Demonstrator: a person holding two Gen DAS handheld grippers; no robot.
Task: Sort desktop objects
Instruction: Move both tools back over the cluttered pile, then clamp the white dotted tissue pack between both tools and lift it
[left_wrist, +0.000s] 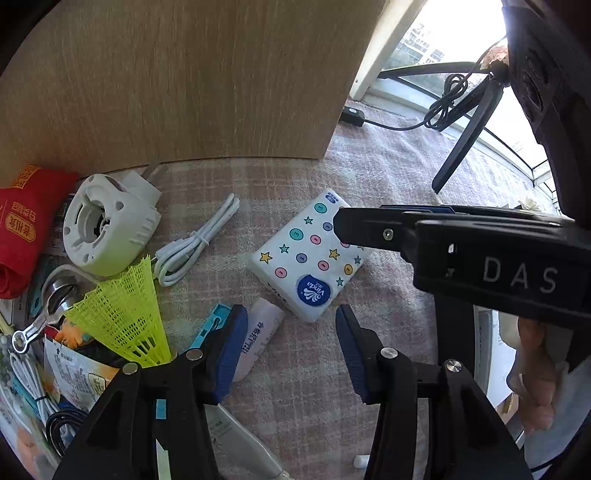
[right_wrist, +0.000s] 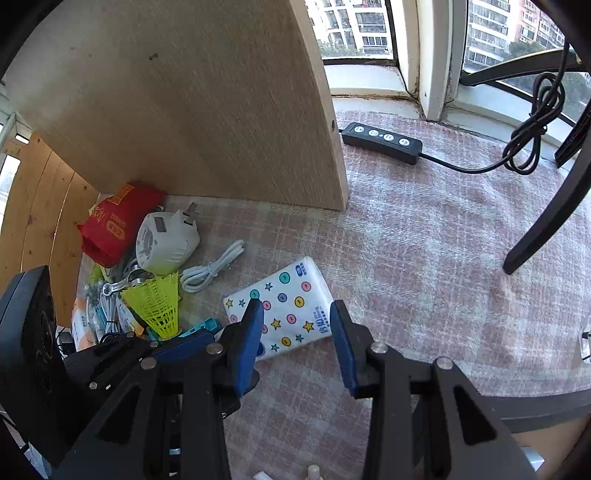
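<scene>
Right gripper (right_wrist: 297, 345) half open, straddling tissue pack (right_wrist: 286, 308).

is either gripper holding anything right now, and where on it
Nothing is held. The right gripper hangs open above the tissue pack, its jaws clear of it. The left gripper is open too, with only tablecloth between its jaws.

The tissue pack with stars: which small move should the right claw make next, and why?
Probably lower the right claw a little further and close it on the tissue pack. Its jaws stand open over the pack, one on each side, and do not yet press it. The pack lies flat on the checked cloth, apart from the clutter.
</scene>
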